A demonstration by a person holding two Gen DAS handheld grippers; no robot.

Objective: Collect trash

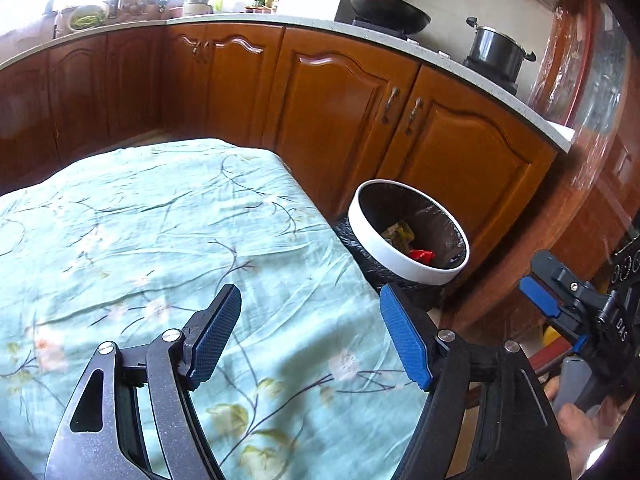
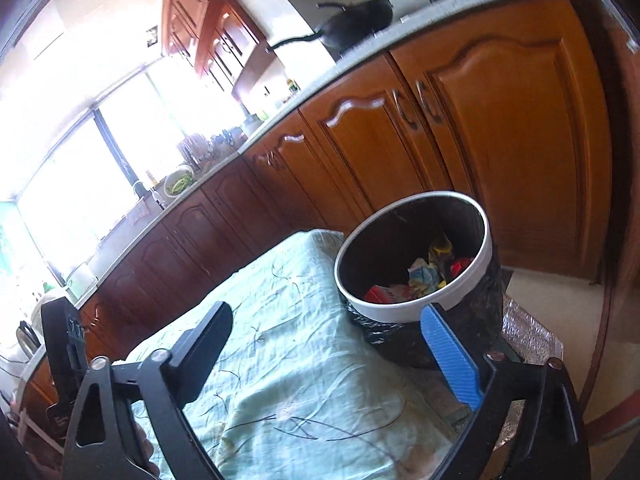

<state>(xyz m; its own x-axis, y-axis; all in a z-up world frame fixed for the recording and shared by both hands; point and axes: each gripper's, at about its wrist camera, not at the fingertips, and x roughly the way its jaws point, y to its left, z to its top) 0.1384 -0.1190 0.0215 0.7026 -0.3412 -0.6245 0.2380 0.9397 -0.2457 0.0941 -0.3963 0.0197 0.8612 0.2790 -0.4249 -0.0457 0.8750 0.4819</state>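
Observation:
A white-rimmed trash bin (image 1: 404,265) with a black bag stands on the floor beside the table's right edge; it also shows in the right wrist view (image 2: 400,312). Crumpled wrappers (image 2: 424,276) in red, yellow and blue lie inside it; in the left wrist view some wrappers (image 1: 404,238) show too. My left gripper (image 1: 310,334) is open and empty above the tablecloth. My right gripper (image 2: 332,344) is open and empty, near the bin's near rim. The right gripper also shows at the right edge of the left wrist view (image 1: 560,296).
The table is covered with a light green floral cloth (image 1: 160,240), also in the right wrist view (image 2: 280,360). Brown wooden cabinets (image 1: 340,92) run behind it under a pale countertop (image 1: 248,20). A black wok (image 1: 388,12) and a pot (image 1: 498,54) sit on the stove.

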